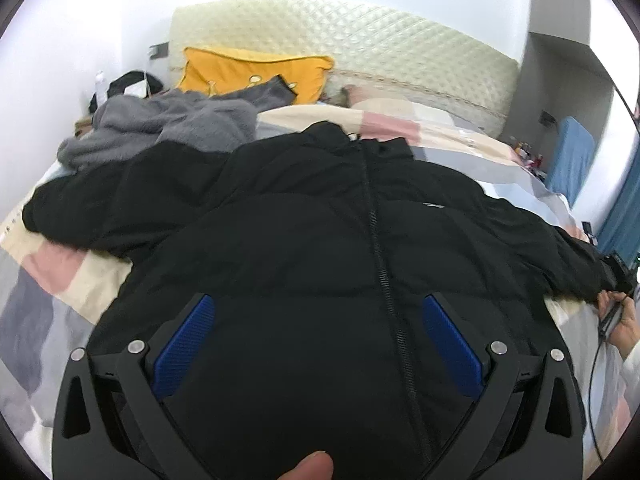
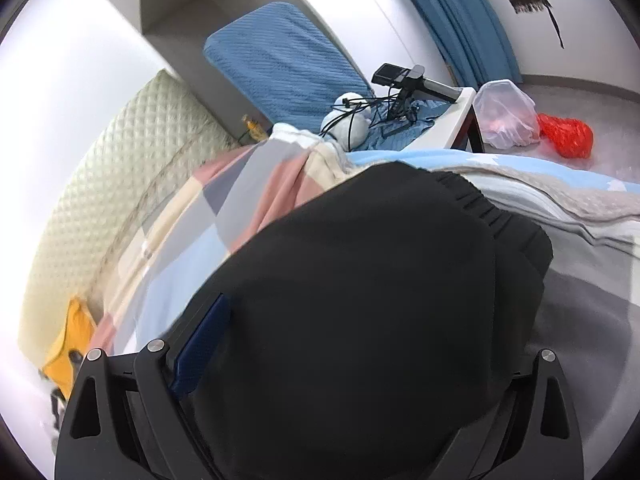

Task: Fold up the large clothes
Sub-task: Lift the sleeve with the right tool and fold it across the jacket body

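Our left gripper gapes wide over the black puffer jacket, gripping nothing. Our right gripper straddles its sleeve; whether it grips, we cannot tell.

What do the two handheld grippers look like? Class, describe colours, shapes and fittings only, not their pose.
The left gripper has a matte black frame with triangular cut-outs, round silver pivot pins and two flat ribbed blue pads. The right gripper has the same black frame, silver pins and cut-outs; only one dark blue pad shows, the other being hidden by black fabric. No markings are legible.
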### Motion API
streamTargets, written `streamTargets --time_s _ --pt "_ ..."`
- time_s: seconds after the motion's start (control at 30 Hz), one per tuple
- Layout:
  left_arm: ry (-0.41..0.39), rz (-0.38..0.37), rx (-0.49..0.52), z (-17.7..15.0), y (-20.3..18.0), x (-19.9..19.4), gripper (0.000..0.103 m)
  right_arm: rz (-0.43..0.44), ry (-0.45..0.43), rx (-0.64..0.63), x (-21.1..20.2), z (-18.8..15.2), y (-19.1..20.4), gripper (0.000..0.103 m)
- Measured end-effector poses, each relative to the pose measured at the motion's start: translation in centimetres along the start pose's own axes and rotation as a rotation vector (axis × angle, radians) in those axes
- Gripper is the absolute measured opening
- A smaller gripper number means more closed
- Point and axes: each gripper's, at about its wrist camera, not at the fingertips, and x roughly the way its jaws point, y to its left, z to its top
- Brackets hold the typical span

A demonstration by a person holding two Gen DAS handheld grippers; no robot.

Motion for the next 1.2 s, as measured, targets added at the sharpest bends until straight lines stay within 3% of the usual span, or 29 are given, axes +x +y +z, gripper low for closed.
streamTargets --time_s 0.07,0.13,0.2,0.3,0.5,0.77,0.97,1.2 --pt "0.034 0.011 -0.027 -0.4 0.6 1.3 0.103 0.017 -0.032 0.027 -0.1 0.4 0.0 0.091" --pt "0.065 0.018 -0.046 -0.8 1.1 2.2 0.103 0.025 -0.041 0.041 0.1 0.8 0.1 0.075" --pt "0.071 0.015 -0.042 -0.9 1.0 2.2 0.103 -0.006 -0.043 0.046 0.1 1.3 0.0 0.035" --pt "0.046 0.026 -0.013 -0.9 0.4 1.5 0.103 -0.005 -0.104 0.023 -1.4 2.3 0.8 0.013" --pt "0.017 0.039 0.032 -0.8 0.2 0.9 0.103 -0.020 -0.149 -0.062 -5.1 5.1 4.8 0.007" --pt "-0.001 0.054 -0.006 0.3 1.8 -0.1 0.103 0.065 -0.202 -0.214 -12.0 9.3 17.3 0.007" --pt "-0.026 0.033 0.042 0.4 1.5 -1.9 0.103 0.133 -0.202 -0.375 -17.4 7.5 27.2 0.009" --pt "-0.074 0.013 0.073 0.6 1.9 -3.6 0.103 0.211 -0.215 -0.483 -23.1 4.3 35.8 0.009"
